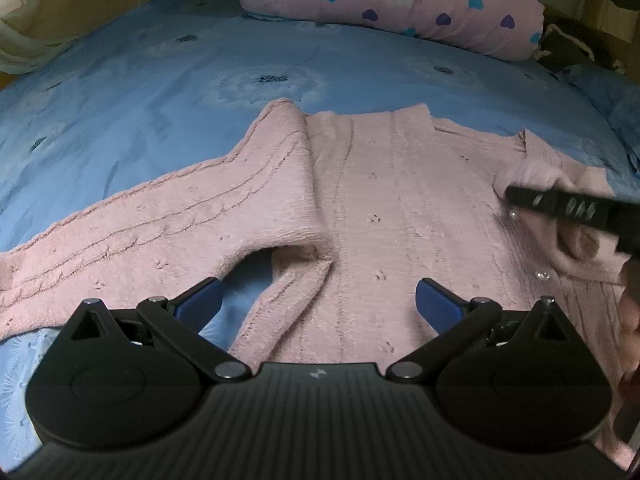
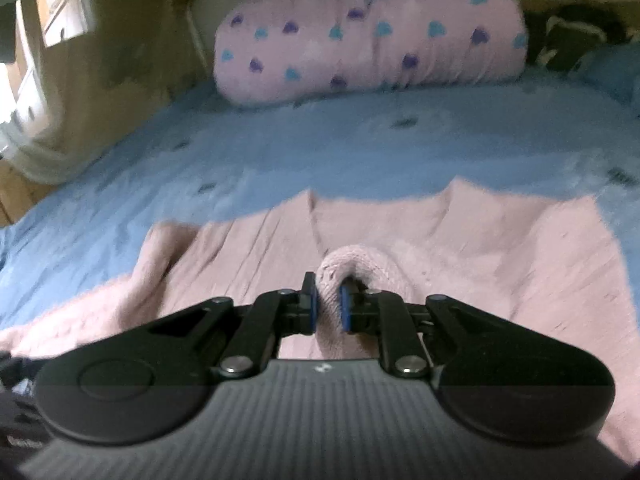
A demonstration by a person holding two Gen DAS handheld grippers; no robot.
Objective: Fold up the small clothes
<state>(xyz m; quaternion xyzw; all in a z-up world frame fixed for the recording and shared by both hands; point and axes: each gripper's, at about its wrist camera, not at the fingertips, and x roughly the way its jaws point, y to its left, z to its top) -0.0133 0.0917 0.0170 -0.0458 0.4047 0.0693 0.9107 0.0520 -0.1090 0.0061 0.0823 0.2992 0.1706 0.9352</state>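
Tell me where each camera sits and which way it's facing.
Left wrist: on the left tool, jaws open, looking down over the pink knitted cardigan on the blue bedsheet; the right tool enters at right.
Right wrist: on the right tool, shut on a cardigan fold.
Both face the heart-print pink pillow.

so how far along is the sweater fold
Early. Done: the pink sweater lies spread flat on the blue bedsheet. In hand: the right gripper is shut on one sleeve, holding it over the body. Left: the other sleeve is stretched out unfolded, the left gripper open above the sweater, body not yet folded.
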